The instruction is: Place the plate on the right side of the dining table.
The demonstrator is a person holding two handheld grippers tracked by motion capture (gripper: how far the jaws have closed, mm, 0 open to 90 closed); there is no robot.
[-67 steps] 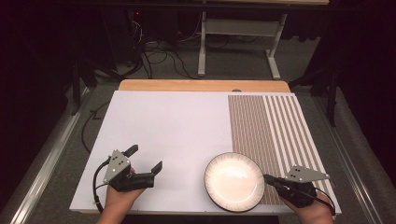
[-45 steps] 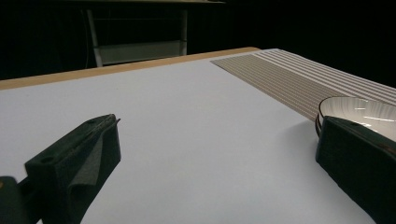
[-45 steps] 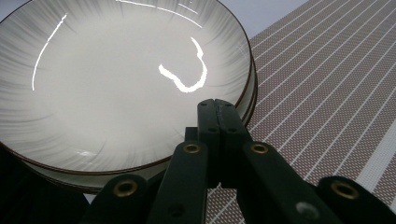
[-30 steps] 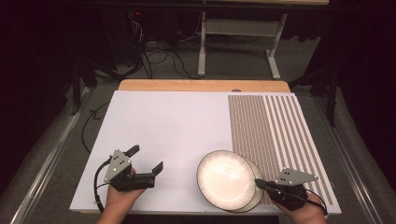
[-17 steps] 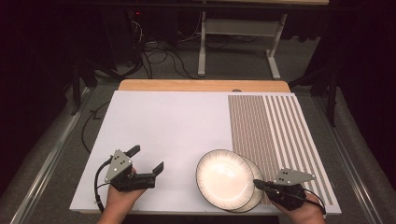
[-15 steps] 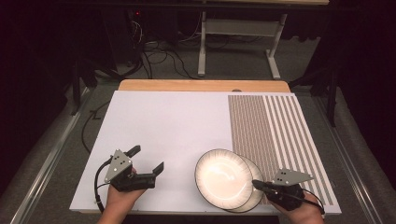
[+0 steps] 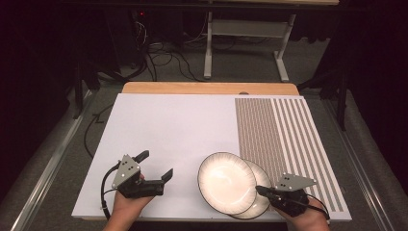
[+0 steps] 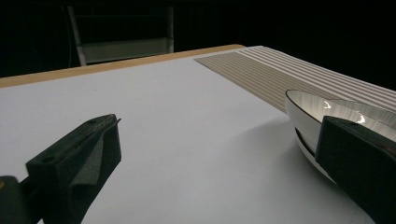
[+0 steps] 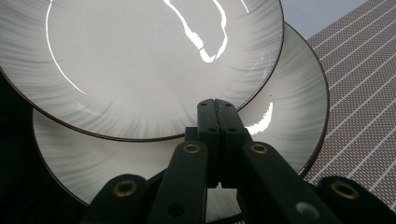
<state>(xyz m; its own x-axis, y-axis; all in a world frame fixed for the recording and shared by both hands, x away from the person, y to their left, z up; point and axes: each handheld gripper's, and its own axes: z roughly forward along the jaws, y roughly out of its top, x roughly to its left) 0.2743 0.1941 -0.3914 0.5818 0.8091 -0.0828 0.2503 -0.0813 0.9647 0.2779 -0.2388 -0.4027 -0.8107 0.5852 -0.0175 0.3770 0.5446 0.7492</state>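
Work in hand: separating two stacked plates near the front right of the tabletop (image 7: pixel 163 125).
Upper plate (image 7: pixel 226 182): a white plate with a thin dark rim, lying offset toward the left on the lower one, partly overhanging it; in the left gripper view its near edge sits raised off the white surface.
Lower plate (image 7: pixel 259 192): same pattern, flat on the tabletop, its right part exposed as a crescent at the edge of the striped mat (image 7: pixel 284 139).
Right tongs (image 7: pixel 260 190): closed, jaws pressed together with nothing between them, tip resting over the exposed crescent of the lower plate right at the upper plate's rim, as the right gripper view shows.
Left tongs (image 7: pixel 155 166): open and empty, jaws spread wide, resting on the white surface to the left of the plates.
Key relation: the upper plate lies directly ahead of the right tongs' tip, toward the left; the right hand is the nearer one, the left tongs stand apart across bare surface.
Obstacles: none between either tongs and the plates; I judge the main risk is the upper plate sliding off and clattering.
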